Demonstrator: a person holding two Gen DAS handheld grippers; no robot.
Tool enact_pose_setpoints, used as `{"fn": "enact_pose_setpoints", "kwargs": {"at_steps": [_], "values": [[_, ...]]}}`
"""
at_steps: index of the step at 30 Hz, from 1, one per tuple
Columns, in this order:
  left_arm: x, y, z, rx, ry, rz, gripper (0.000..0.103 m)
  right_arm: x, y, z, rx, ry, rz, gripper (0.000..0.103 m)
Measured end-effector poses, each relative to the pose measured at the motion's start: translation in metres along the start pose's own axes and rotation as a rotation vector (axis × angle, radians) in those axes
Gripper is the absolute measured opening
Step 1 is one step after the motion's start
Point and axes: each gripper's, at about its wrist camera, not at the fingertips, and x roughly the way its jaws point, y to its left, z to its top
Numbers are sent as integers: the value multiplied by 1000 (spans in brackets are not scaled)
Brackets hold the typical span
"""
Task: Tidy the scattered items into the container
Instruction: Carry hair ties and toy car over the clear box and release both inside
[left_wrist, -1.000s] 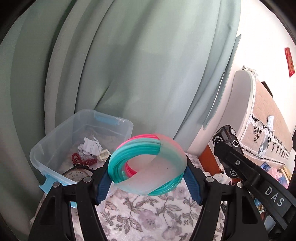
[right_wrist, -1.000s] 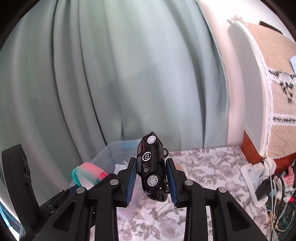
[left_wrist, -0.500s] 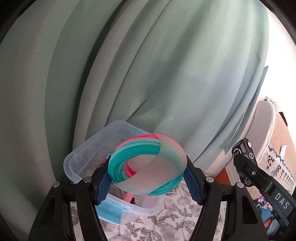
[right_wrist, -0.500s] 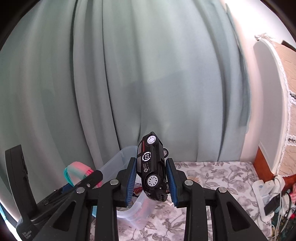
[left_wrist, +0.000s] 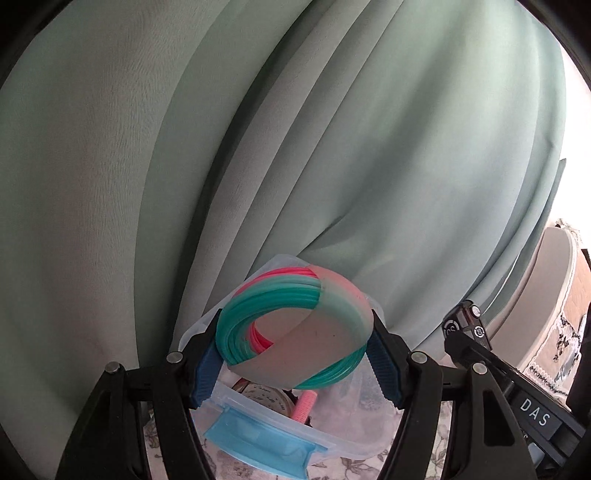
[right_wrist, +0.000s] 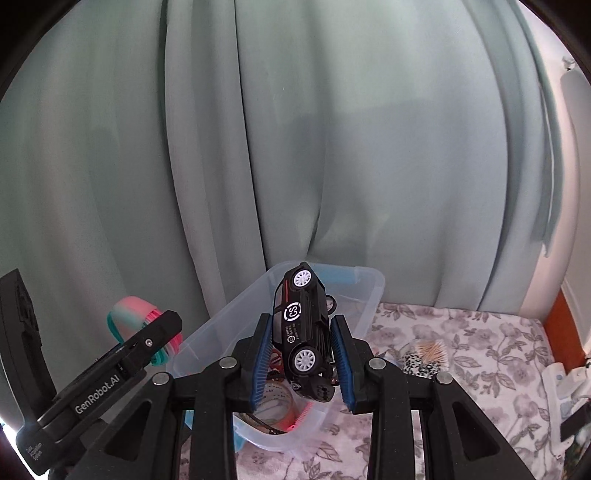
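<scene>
A coil of teal and pink cord is clamped in the left gripper jaws; a black toy car is pinched nose-down by the right gripper. Both are held over a clear plastic bin, its contents largely hidden, against a green curtain.

A bed covered in a white blanket with grey flower print carries a clear plastic storage box near the pale green curtain. Just right of the box a leopard-print item lies on the blanket, bristly tan bundle beside it.
</scene>
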Motion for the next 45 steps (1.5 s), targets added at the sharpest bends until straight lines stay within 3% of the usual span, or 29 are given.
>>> {"fn": "enact_pose_setpoints", "kwargs": {"at_steps": [26,39,45], "values": [[73,11,-21,20,90,33,72,84,-33,-28,65,126,53,35],[79,3,-31,44,104,51,72,94,-37,-37,77,141,52,35],[78,0,-32,44,114,37,77,92,-37,-39,74,152,49,36]]}}
